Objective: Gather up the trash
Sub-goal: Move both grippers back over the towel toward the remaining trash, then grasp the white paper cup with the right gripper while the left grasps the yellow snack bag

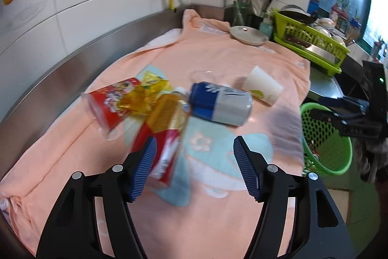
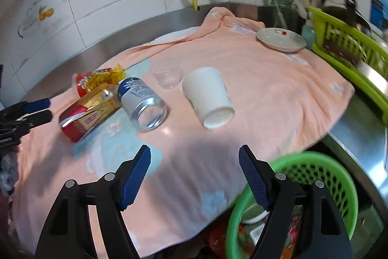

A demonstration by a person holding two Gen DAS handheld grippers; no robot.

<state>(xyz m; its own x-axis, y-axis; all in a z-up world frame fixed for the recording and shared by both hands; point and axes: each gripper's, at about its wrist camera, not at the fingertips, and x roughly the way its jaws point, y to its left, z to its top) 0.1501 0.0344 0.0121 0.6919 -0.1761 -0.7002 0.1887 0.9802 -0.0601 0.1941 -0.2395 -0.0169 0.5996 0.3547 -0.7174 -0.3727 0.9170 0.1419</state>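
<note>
Trash lies on a peach towel [image 1: 218,60] [image 2: 254,79]: a red and gold carton [image 1: 167,135] [image 2: 84,115], a blue and silver can [image 1: 220,103] [image 2: 143,106], a white paper cup [image 1: 263,85] [image 2: 208,96], a red cup with a yellow wrapper [image 1: 114,103] [image 2: 97,81], and a clear plastic cup [image 2: 167,77]. My left gripper [image 1: 194,166] is open just before the carton; its left pad is beside the carton's near end. My right gripper [image 2: 194,176] is open and empty above the towel's front edge, next to a green waste basket [image 2: 315,176] [image 1: 327,145].
A small plate [image 2: 281,40] [image 1: 249,35] sits at the towel's far end. A lime dish rack [image 2: 351,45] [image 1: 310,40] with dishes stands to the right, with a knife holder [image 1: 245,9] behind. A steel backsplash and tiled wall run along the left and back.
</note>
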